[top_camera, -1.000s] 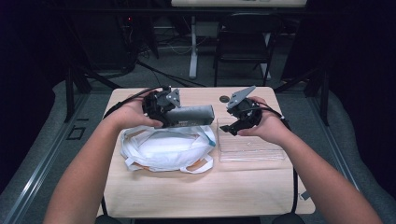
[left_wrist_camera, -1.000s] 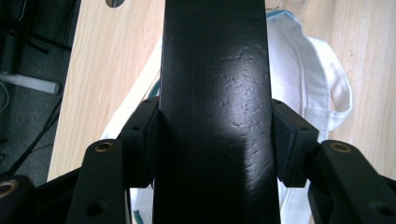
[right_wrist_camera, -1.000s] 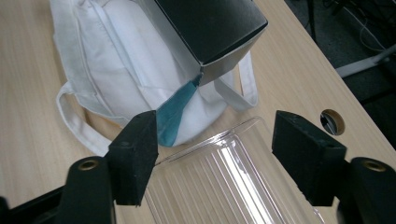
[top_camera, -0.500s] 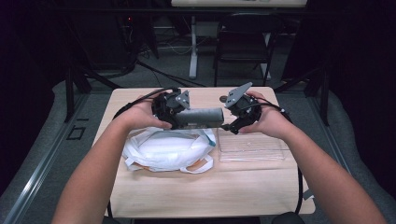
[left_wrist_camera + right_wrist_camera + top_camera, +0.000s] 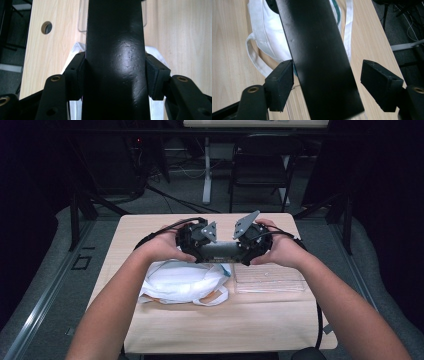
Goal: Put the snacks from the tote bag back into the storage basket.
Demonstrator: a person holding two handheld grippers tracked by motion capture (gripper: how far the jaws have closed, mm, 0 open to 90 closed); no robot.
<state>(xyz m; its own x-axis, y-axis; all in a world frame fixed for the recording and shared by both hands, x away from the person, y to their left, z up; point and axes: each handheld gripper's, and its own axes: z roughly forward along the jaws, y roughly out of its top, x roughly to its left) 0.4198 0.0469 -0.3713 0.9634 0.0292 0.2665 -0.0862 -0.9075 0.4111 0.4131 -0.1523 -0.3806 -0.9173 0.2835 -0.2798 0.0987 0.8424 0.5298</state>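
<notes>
From the high view, you hold a dark flat case [image 5: 220, 251] level above the table [image 5: 280, 325], between your left gripper [image 5: 196, 245] and right gripper [image 5: 248, 251], over a white cloth bag [image 5: 180, 281] and a clear plastic tray [image 5: 270, 280].

In the left gripper view, both pads [image 5: 153, 75] press the case's sides [image 5: 115, 62]: a firm pinch.

In the right gripper view, the jaws have just been opening; the case [image 5: 319, 57] lies between them, the right pad [image 5: 380, 83] apart from it. This looks like a handover; next, close that gripper squarely before the left lets go.
</notes>
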